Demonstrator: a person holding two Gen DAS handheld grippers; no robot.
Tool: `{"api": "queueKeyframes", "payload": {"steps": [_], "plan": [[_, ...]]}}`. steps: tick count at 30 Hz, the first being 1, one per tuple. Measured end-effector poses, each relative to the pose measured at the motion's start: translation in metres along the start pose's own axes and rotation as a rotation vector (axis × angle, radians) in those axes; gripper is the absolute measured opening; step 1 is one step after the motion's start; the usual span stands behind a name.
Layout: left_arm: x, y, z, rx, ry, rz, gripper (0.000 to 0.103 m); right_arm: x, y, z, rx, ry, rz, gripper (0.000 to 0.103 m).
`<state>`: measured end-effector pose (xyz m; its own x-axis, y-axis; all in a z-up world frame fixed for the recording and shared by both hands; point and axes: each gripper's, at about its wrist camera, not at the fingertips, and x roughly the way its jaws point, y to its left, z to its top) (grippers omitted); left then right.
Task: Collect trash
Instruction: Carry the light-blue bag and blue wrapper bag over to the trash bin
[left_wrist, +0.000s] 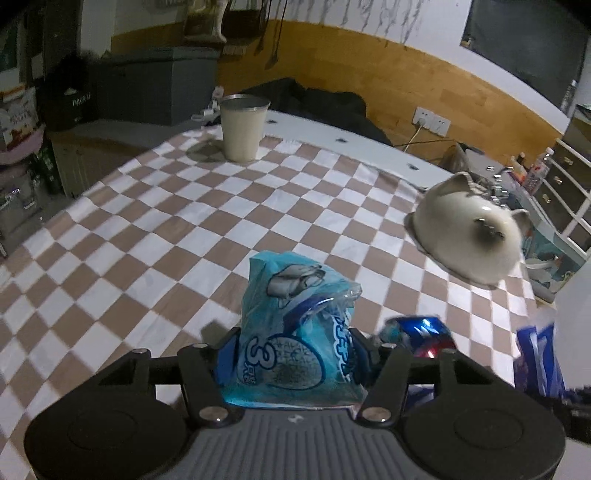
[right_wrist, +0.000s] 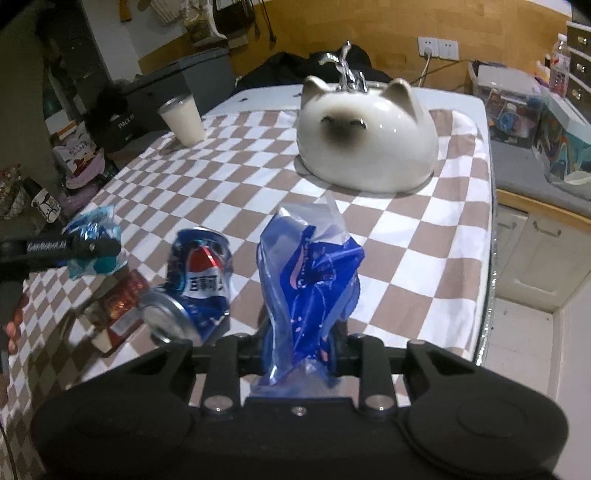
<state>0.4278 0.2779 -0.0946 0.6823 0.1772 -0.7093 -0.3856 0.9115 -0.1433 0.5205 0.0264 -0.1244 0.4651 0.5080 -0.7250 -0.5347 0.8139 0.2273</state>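
Plastic wrappers are gripped, one in each claw, above the checked bench.

Left claw (left_wrist: 293, 354) is closed on the light blue wrapper (left_wrist: 291, 325); right claw (right_wrist: 301, 350) is shut tight on the dark blue wrapper (right_wrist: 314, 280). I would hold both firmly while carrying. One crushed can (right_wrist: 197, 280) and one red packet (right_wrist: 120, 308) wait near the bench's left edge.

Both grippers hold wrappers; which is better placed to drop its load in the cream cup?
Left, probably: the cream cup stands ahead of the left gripper; the right gripper faces the cat-shaped ceramic bowl.
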Motion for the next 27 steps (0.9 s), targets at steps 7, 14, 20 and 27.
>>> {"api": "queueKeyframes", "payload": {"steps": [7, 14, 20, 27], "plan": [[-0.061, -0.012, -0.023, 0.025, -0.047, 0.005, 0.06, -0.039, 0.015, -0.009, -0.02, -0.037, -0.003, 0.028], [-0.118, -0.027, -0.048, 0.053, -0.08, -0.01, 0.061, -0.083, 0.033, -0.026, -0.028, -0.071, -0.002, 0.028], [-0.159, -0.035, -0.073, 0.06, -0.094, -0.029, 0.061, -0.122, 0.048, -0.045, -0.031, -0.095, 0.001, 0.028], [-0.202, -0.04, -0.102, 0.068, -0.113, -0.045, 0.061, -0.168, 0.064, -0.072, -0.039, -0.13, -0.004, 0.028]]}}
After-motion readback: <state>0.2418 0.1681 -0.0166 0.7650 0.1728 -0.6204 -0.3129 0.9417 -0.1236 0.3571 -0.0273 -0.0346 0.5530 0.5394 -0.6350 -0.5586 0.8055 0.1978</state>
